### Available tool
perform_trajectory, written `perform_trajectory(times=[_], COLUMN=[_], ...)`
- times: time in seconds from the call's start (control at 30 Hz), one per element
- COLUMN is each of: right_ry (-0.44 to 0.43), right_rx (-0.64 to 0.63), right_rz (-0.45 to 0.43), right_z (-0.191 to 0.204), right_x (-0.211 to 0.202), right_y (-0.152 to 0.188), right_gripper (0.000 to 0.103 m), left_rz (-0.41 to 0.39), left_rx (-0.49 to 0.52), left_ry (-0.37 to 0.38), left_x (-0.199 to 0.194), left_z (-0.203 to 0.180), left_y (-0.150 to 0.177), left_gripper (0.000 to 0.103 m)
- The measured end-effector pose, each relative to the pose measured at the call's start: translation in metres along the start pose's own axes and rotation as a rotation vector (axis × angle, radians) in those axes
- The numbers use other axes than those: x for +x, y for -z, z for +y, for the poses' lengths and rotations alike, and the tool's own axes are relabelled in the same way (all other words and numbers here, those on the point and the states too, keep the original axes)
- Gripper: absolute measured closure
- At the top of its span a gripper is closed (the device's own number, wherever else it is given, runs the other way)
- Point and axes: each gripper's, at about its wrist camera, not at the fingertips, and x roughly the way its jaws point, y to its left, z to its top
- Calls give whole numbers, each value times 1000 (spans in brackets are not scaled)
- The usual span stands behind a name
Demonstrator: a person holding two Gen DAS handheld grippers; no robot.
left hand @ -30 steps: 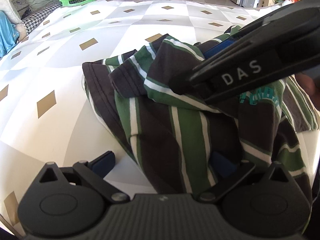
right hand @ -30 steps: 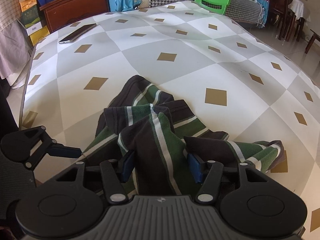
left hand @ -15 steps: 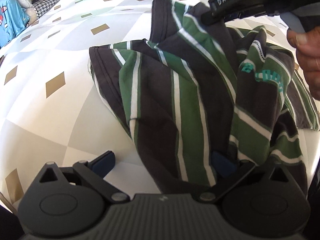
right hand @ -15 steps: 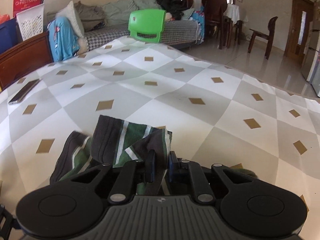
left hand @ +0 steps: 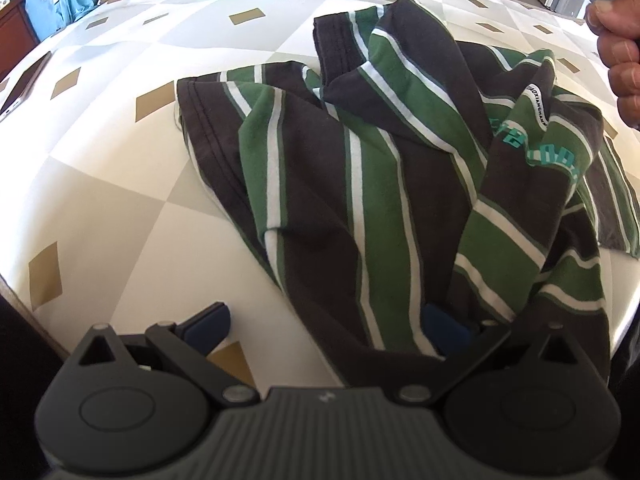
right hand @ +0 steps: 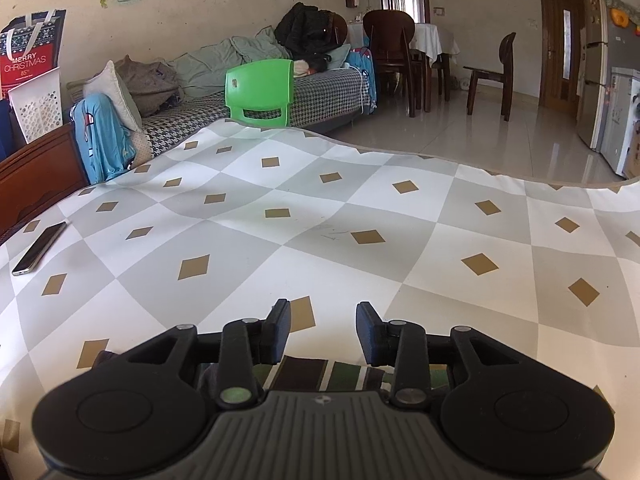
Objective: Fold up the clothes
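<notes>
Covering table: diamond-check cloth (right hand: 360, 208); striped shirt (left hand: 360, 200) crumpled; both claws apart, empty; green chair (right hand: 260, 92) behind.

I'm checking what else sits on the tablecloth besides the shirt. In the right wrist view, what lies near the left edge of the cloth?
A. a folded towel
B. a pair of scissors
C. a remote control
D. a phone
D: a slim dark phone lies flat on the checked tablecloth near its left edge, far from the striped shirt showing just below the open right gripper.
</notes>
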Motion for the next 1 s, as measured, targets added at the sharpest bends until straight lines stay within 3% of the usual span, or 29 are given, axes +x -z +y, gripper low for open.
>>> perform_trajectory(times=[0.27,0.4,0.63,0.93,1.0], right_ry=[-53,-89,-101,-109,-139], right_rx=[12,-27,-121,-205,-226], right_rz=[26,55,155,204,256], right_z=[-7,-1,9,19,23], right_x=[2,10,35,57,63], right_y=[4,7,18,29,32], right_gripper=[59,57,57,57,57], left_rz=[-90,-79,-55,-78,-82], left_rx=[15,61,161,159,159], left_ry=[3,33,39,62,62], left_x=[-16,-13,13,17,15], left_z=[1,-4,-6,2,4], left_y=[-30,-51,-55,-52,-52], left_gripper=[0,0,0,0,0])
